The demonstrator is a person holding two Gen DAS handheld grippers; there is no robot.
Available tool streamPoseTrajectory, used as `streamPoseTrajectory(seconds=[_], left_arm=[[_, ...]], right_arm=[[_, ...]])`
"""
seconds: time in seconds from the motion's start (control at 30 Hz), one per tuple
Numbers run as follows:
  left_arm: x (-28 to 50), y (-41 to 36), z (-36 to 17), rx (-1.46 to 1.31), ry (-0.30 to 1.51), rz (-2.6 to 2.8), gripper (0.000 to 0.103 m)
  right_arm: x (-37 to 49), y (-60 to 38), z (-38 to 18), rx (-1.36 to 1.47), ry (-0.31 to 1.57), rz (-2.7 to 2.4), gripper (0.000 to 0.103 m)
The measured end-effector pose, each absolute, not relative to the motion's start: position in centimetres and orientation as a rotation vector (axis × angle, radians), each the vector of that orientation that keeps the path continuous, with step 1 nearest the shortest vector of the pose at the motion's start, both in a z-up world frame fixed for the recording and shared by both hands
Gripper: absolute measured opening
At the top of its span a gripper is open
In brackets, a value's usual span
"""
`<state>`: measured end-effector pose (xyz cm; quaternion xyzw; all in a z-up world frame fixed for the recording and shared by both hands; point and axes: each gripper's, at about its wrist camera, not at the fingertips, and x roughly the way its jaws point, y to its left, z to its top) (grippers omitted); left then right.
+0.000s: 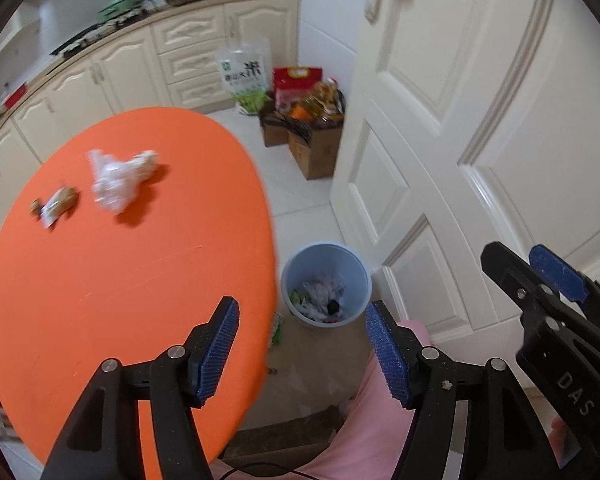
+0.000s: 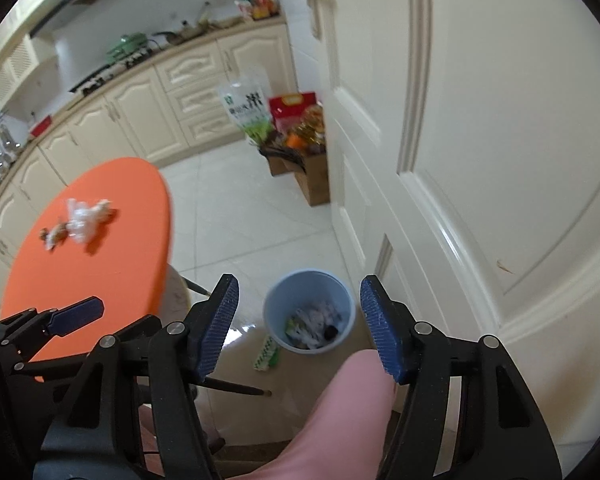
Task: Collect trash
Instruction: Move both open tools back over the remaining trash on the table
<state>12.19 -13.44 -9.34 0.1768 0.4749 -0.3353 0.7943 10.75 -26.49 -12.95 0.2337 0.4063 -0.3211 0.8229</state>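
Left wrist view: the left gripper (image 1: 302, 354) hangs with its jaws apart and empty, near the blue bin (image 1: 325, 284), which already holds scraps. On the orange table (image 1: 100, 300) beside the bin lie a crumpled plastic wrapper (image 1: 114, 182) and a small brown wrapper (image 1: 58, 205).

Right wrist view: the right gripper (image 2: 298, 326) is likewise spread wide and empty above the bin. A green-and-white packet (image 2: 268, 353) lies on the floor just beside the bin. Likely a between-pickups step; next, reach for the table litter.

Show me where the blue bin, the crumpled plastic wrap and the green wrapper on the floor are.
blue bin (image 2: 275, 312): right wrist view, left wall.
crumpled plastic wrap (image 1: 112, 184): left wrist view, its middle.
green wrapper (image 2: 269, 354): right wrist view, its middle.
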Motion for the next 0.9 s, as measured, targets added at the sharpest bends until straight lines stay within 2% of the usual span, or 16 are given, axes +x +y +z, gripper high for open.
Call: streamPoseTrajectory(seconds=[0.03,0.1,0.27,0.37,0.6,0.9], left_arm=[[11.9,-12.3,-8.9,0.366,1.011,-0.706,0.062],[11.5,-10.2,-8.0,0.339,0.990,-0.688,0.063],[10.5,-5.2,-6.4,0.284,0.948,-0.630,0.065],[10.2,-2.0,-5.6,0.244,0.926,-0.577,0.067],[9.8,3.6,-3.8,0.187,0.891,-0.452,0.067],[10.9,7.6,-3.8,0.108,0.921,-0.339,0.067]], right_arm=[[10.9,-25.9,-12.6,0.491,0.857,-0.674,0.063],[11.3,-24.5,-11.6,0.473,0.831,-0.657,0.075],[12.7,-21.0,-9.7,0.405,0.781,-0.598,0.076],[14.2,-18.4,-8.7,0.344,0.755,-0.557,0.089],[16.8,-13.3,-7.3,0.275,0.718,-0.451,0.097],[19.9,-9.2,-8.2,0.226,0.760,-0.320,0.097]])
